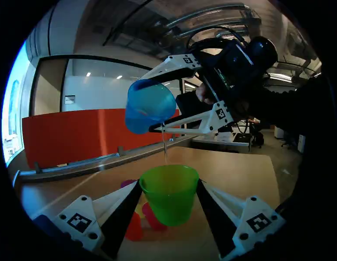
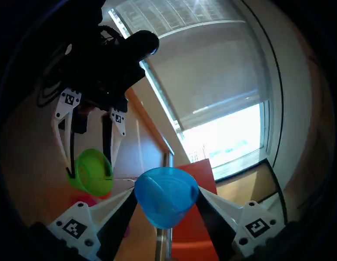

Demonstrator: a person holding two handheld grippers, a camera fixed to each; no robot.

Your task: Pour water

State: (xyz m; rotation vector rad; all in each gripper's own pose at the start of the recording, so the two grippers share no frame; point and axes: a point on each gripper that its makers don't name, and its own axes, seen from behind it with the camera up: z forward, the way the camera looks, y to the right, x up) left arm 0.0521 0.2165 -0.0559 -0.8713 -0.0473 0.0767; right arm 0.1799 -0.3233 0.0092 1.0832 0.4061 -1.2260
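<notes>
My left gripper is shut on a green cup, held upright above the wooden table. Above it hangs a blue cup, tipped over, with my right gripper shut on it. A thin stream of water falls from the blue cup into the green one. In the right gripper view the blue cup sits between my right gripper's fingers, and the green cup shows farther off in the left gripper.
Small red and pink cups stand on the table under the green cup. An orange partition and glass wall run behind the table. Office desks lie at the far right. A bright window shows in the right gripper view.
</notes>
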